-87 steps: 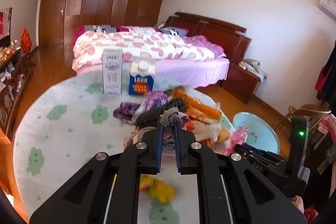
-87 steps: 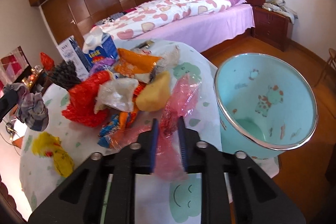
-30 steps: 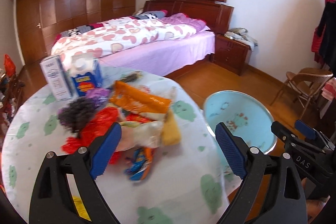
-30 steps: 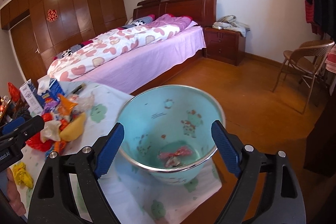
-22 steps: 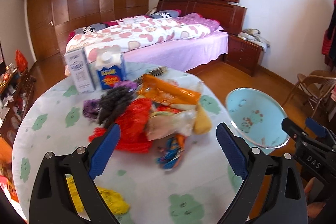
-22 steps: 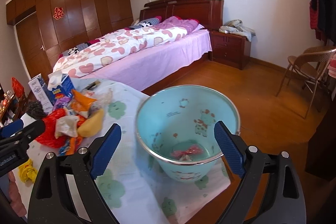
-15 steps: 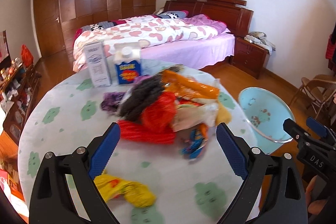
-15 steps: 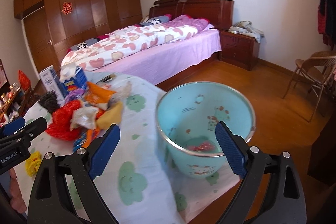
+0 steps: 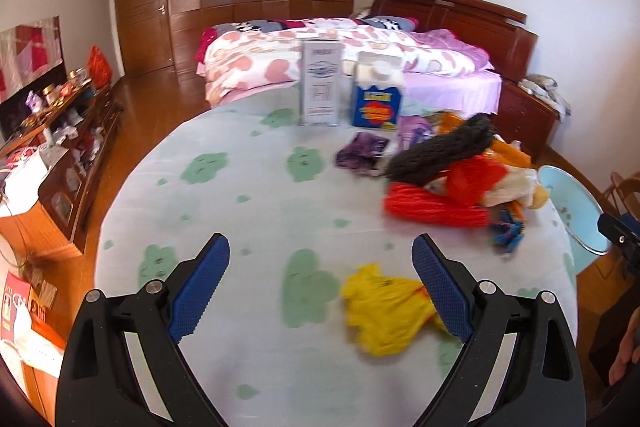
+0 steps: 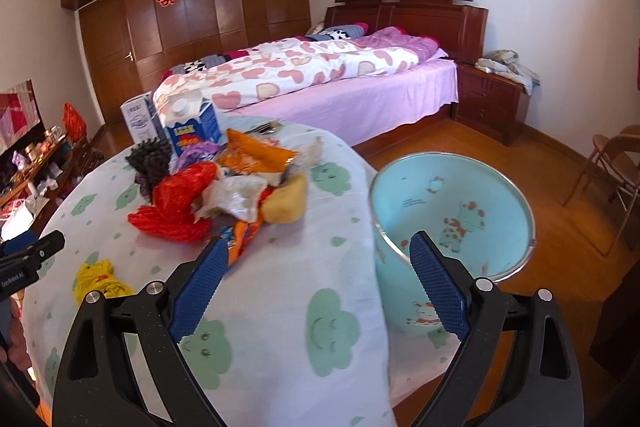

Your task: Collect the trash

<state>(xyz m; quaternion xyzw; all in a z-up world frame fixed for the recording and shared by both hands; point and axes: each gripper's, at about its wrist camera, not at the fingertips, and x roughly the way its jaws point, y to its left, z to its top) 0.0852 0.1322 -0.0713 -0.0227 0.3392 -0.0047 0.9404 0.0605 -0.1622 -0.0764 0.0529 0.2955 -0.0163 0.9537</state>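
Observation:
A pile of trash [image 9: 452, 175] lies on the round table [image 9: 248, 195]: a red net bag [image 10: 176, 207], a dark mesh wad, orange wrappers and clear plastic. A yellow bag [image 9: 384, 311] lies apart, just inside my left gripper's right finger. My left gripper [image 9: 320, 291] is open and empty over the table's near part. My right gripper [image 10: 316, 291] is open and empty, above the table edge beside the light blue bin [image 10: 452, 227]. The bin also shows at the right edge of the left wrist view [image 9: 568, 207].
Two cartons, a white one [image 9: 320, 87] and a blue one [image 9: 376, 99], stand at the table's far side. A bed [image 10: 320, 79] lies behind. A low cabinet with clutter [image 9: 52, 155] is at the left. A folding chair [image 10: 616, 167] stands at the right.
Both grippers held trash 2.9 s ago and have since opened; a pink bag lay in the bin. Both have swung left, the left one now over the yellow bag.

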